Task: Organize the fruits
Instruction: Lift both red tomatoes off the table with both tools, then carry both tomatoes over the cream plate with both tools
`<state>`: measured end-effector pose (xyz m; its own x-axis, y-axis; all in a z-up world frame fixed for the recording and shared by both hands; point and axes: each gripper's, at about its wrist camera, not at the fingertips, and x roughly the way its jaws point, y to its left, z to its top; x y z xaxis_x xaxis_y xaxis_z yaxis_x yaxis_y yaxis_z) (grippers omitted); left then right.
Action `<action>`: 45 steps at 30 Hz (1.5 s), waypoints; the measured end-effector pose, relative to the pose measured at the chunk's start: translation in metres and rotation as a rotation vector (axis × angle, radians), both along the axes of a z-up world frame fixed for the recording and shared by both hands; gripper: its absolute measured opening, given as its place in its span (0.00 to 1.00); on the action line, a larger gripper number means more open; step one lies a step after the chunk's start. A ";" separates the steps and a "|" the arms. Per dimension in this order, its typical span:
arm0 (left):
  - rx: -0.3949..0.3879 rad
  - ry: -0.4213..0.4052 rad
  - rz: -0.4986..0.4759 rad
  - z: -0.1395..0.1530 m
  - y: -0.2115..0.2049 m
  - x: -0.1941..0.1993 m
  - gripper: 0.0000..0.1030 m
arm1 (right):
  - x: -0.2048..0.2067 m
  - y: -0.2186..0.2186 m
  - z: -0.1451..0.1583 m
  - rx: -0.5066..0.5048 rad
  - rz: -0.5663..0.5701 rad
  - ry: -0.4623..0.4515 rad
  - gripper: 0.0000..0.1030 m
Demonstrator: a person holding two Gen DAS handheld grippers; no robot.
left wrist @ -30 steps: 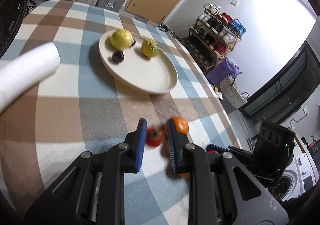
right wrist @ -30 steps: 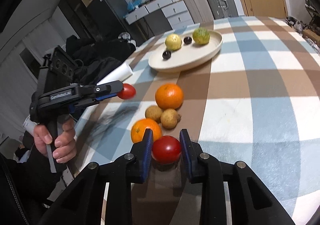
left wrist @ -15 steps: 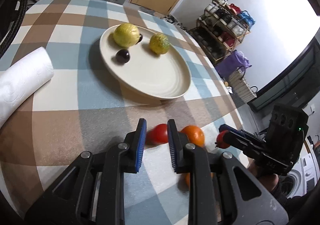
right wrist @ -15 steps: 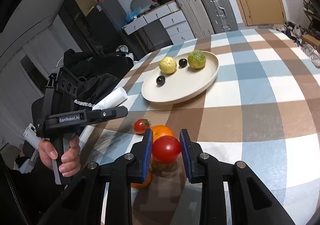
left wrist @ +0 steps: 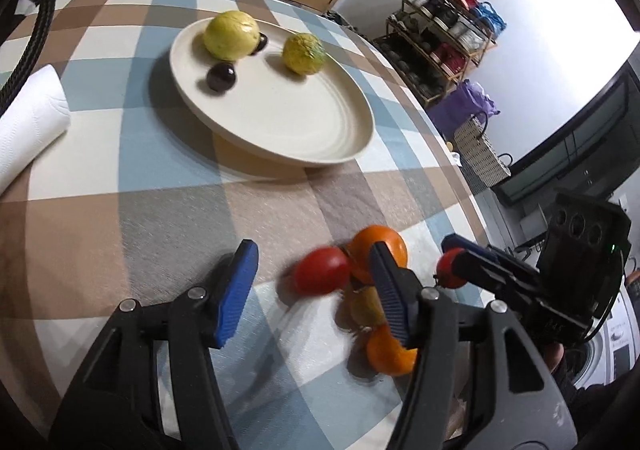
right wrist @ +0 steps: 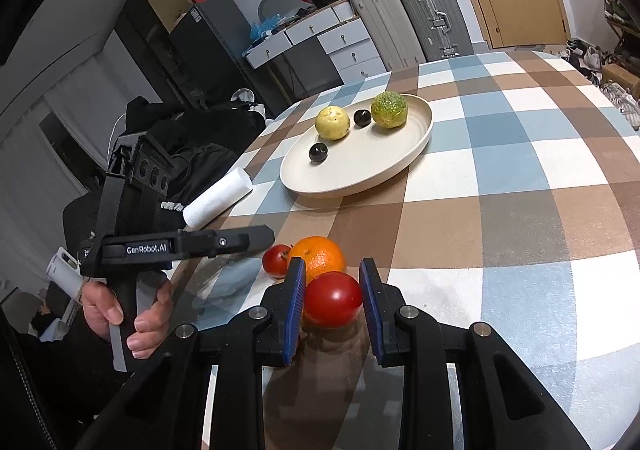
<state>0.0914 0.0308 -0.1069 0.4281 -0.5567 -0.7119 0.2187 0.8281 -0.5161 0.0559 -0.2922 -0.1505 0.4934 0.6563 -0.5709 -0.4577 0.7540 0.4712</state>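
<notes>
Left gripper (left wrist: 312, 282) is opening, its blue pads clear of the small red tomato (left wrist: 322, 270) lying on the checked tablecloth (left wrist: 180, 218) between them, nearer the right-hand pad and against an orange (left wrist: 376, 246). Right gripper (right wrist: 332, 300) clamps a larger tomato (right wrist: 333, 300); beyond both sits the cream plate (right wrist: 416, 146).

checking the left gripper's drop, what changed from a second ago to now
The left gripper is opening: the small tomato it clamped now sits loose on the tablecloth between the pads, beside the orange. Both grippers have come closer to the plate. The right gripper stays shut on its large tomato. The plate's four fruits are unchanged.
</notes>
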 end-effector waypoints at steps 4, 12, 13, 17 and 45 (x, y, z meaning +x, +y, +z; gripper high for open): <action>0.034 -0.015 -0.046 -0.003 -0.012 -0.003 0.51 | -0.001 -0.002 0.000 0.000 -0.003 0.001 0.27; -0.020 -0.017 -0.047 -0.004 -0.008 0.004 0.27 | 0.003 -0.001 -0.001 0.002 -0.002 0.005 0.27; -0.026 -0.016 -0.047 -0.004 -0.007 0.005 0.26 | 0.003 0.000 -0.001 0.003 -0.002 0.006 0.27; -0.019 -0.015 -0.060 -0.004 -0.006 0.005 0.25 | 0.005 0.000 -0.003 0.001 -0.001 0.011 0.27; -0.043 -0.127 0.050 0.047 0.038 0.028 0.24 | 0.053 -0.001 0.044 0.053 0.023 -0.061 0.27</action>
<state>0.1196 0.0684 -0.0597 0.5414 -0.5612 -0.6260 0.2432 0.8173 -0.5224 0.1093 -0.2927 -0.1068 0.5107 0.6962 -0.5045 -0.5035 0.7178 0.4809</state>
